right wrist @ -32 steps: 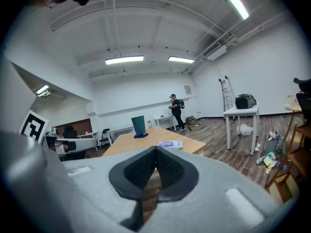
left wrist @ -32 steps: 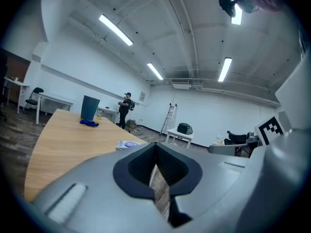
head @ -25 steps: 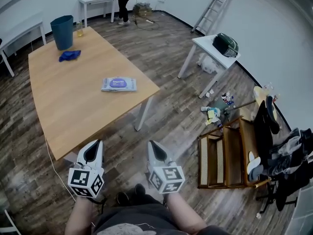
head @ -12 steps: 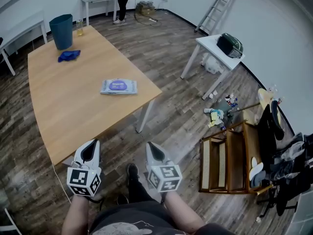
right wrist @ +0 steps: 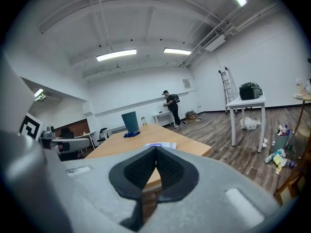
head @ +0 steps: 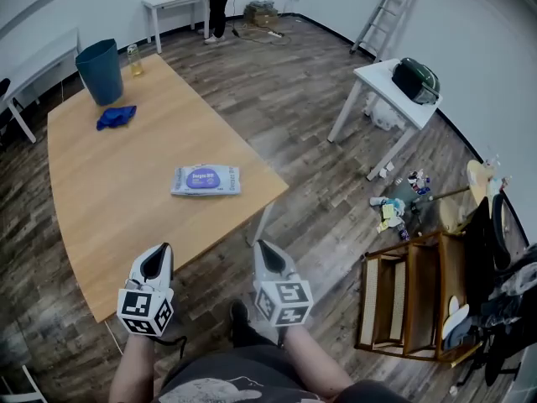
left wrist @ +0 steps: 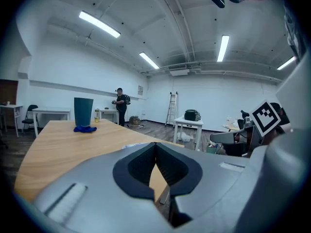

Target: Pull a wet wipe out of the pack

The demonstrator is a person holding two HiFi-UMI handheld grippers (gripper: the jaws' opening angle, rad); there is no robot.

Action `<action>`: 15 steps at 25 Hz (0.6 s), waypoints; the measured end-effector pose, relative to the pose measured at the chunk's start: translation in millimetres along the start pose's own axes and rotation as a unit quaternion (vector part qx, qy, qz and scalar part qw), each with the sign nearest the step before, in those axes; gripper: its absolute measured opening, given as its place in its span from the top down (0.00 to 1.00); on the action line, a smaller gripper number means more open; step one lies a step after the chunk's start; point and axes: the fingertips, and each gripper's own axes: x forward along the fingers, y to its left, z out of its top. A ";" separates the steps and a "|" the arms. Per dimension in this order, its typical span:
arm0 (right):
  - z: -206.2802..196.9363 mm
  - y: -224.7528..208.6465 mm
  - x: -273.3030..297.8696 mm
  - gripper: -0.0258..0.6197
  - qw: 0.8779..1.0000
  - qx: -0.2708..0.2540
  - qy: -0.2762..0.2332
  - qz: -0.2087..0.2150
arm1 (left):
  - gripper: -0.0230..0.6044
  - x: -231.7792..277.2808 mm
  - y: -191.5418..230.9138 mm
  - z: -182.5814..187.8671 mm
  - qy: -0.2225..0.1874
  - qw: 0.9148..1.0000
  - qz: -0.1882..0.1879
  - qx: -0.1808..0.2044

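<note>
Stepped up closer to the table (head: 101,200) since a second ago. Holding left gripper (head: 157,255) and right gripper (head: 267,251) by its near edge, both clenched on nothing (jaw tips pressed together). Wet wipe pack (head: 205,180) lying flat near the table's right edge, well ahead, untouched.

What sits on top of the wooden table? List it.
Wet wipe pack, blue cloth, teal bin, small bottle. The bin's contents are hidden.

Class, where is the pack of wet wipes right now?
In the head view, the wet wipe pack lies near the right edge of the wooden table, nearer the camera than the blue cloth.
</note>
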 end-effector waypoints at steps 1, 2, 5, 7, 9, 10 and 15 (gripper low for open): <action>5.4 -4.4 8.9 0.97 1.000 -0.002 -0.001 0.004 | 0.93 8.5 4.7 3.1 0.000 1.000 0.006 -0.001; 10.3 -8.0 17.8 0.97 1.000 -0.005 0.000 0.010 | 0.93 16.9 9.5 5.9 0.001 1.000 0.012 -0.003; 19.1 -16.6 44.1 0.97 0.999 -0.026 0.009 0.028 | 0.93 40.0 22.3 9.2 0.009 1.000 0.027 -0.003; 22.1 -21.6 59.2 0.97 0.998 -0.038 0.018 0.040 | 0.93 52.9 27.1 9.3 0.015 0.999 0.035 0.000; 23.7 -24.9 72.6 0.97 0.997 -0.048 0.025 0.054 | 0.93 65.0 29.2 9.3 0.022 0.999 0.040 0.001; 23.5 -25.7 79.0 0.97 0.996 -0.053 0.028 0.059 | 0.93 70.2 30.0 8.8 0.025 0.999 0.041 0.001; 21.7 -21.8 104.7 0.97 0.995 -0.062 0.043 0.068 | 0.93 87.9 35.3 8.4 0.043 0.998 0.038 0.010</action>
